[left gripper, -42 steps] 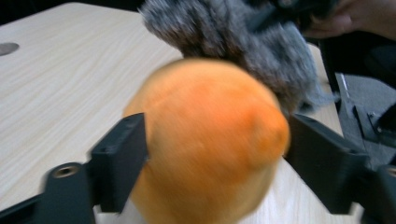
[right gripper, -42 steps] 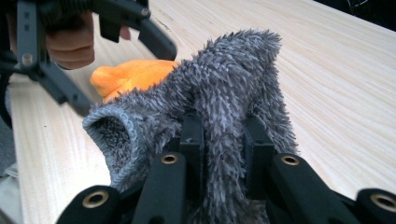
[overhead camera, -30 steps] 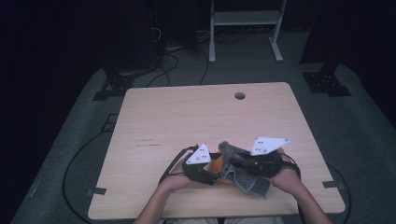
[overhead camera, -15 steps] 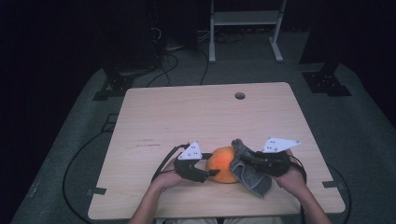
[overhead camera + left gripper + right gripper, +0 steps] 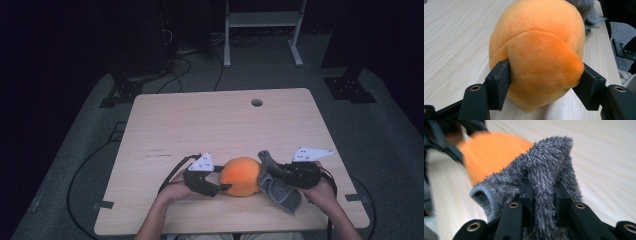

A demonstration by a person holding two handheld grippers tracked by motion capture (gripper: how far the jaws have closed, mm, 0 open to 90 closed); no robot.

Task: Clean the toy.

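Near the front edge of the table, I've got both grippers on the work. Left gripper sits low at the left, jaws clamped on the orange plush toy: in the left gripper view each black jaw presses into one side of the plush toy and the fabric bulges out between them. Those jaws have just widened a touch, but the pads are on the plush all the same. The toy rests on the wood between my two hands, close to the near edge and about mid-width.

Right gripper comes in from the right, pinched tight on the grey fuzzy cloth. In the right gripper view the two jaws stand close together with a fold of the grey fuzzy cloth squeezed between them; the pile sticks up past the jaw tips and a rolled, open end hangs off to the left. From the high view the cloth's upper end touches the right side of the toy, and the rest drapes down and right towards the table edge, under my right hand.

Left hand is wrapped round the left gripper body. The grey three-cornered plates show on top of both grippers. Cables trail off the front corners. Right gripper view is blurred around the toy, so I can't read contact detail there.
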